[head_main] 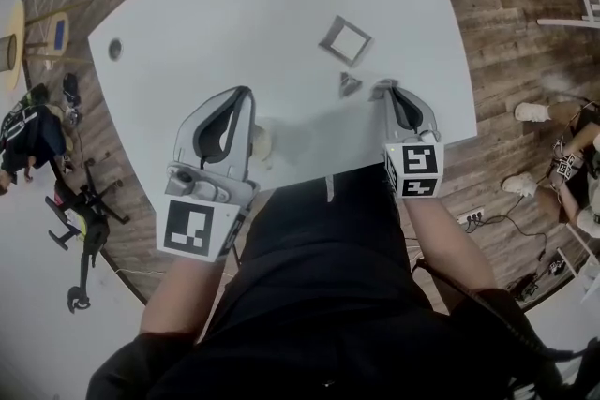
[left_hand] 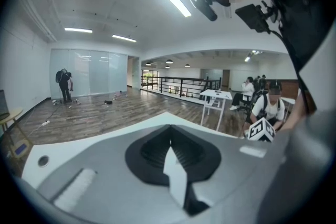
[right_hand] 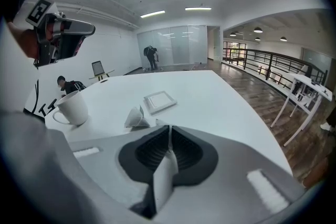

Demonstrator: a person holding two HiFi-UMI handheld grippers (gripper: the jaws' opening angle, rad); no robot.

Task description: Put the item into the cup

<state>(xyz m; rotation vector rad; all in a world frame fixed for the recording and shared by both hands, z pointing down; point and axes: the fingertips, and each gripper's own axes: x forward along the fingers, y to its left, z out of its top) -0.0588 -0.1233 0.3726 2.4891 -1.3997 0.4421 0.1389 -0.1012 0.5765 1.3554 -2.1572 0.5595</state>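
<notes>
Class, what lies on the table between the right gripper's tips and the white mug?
A small pyramid-shaped bag, lying between the right gripper and the mug; the right gripper view shows it.

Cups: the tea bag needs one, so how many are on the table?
1: a white ceramic mug stands left of the white pyramid tea bag in the right gripper view. No other shows.

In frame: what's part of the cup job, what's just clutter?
Job: small pyramid bag, white cup, right claw shut near the bag.
Lying about: flat square tray, white side table off on the floor.
</notes>
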